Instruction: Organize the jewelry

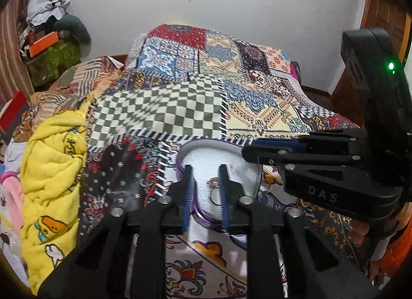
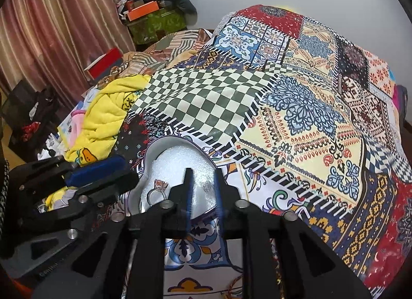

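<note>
Both grippers are matte black plastic with angular, cut-out frames. The left gripper (image 1: 205, 190) has two narrow fingers lined with ribbed blue pads (image 1: 188, 196), and round silver screws (image 1: 165, 199) sit on the frame just behind the fingers. The right gripper (image 2: 203, 190) is built the same: blue pads, silver screws (image 2: 242, 203) behind the fingers. Seen from the left wrist, its body bears raised letters "DAS" (image 1: 323, 194), and above them a green light (image 1: 391, 66) glows on a curved black mount.
</note>
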`<action>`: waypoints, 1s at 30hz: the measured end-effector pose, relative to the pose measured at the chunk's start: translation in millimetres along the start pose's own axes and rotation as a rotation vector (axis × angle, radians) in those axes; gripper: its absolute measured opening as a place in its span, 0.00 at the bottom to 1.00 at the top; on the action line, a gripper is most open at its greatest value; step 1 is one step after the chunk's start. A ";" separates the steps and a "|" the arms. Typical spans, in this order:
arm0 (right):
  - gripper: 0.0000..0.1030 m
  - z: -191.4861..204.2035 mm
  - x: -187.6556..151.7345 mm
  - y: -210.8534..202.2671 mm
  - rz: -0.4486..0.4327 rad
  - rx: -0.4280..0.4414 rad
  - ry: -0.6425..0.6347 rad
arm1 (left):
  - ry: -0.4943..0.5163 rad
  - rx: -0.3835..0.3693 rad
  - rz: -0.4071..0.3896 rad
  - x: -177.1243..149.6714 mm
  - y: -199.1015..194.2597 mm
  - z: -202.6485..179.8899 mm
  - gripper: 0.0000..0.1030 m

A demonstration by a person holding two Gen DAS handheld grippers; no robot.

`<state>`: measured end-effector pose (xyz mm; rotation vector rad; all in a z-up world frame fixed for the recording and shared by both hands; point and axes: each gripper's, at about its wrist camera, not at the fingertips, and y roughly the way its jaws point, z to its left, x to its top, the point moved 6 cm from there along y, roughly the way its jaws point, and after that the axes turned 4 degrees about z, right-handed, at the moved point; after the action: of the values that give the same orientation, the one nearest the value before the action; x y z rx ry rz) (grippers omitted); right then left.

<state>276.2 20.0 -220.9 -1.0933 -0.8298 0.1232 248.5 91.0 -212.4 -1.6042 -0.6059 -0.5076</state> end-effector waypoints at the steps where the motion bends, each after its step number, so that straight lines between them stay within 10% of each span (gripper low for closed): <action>1: 0.26 -0.2 -0.2 -1.8 -0.004 -0.004 0.002 | -0.002 0.006 -0.007 0.8 -3.0 1.1 0.30; 30: 0.39 -43.0 -54.2 -112.0 -0.138 -0.167 0.059 | 0.064 -0.041 -0.022 -12.9 -57.0 -64.9 0.45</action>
<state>232.7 -91.7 -166.3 -1.1859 -0.8708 -0.0954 203.1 29.7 -169.7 -1.6152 -0.5687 -0.5888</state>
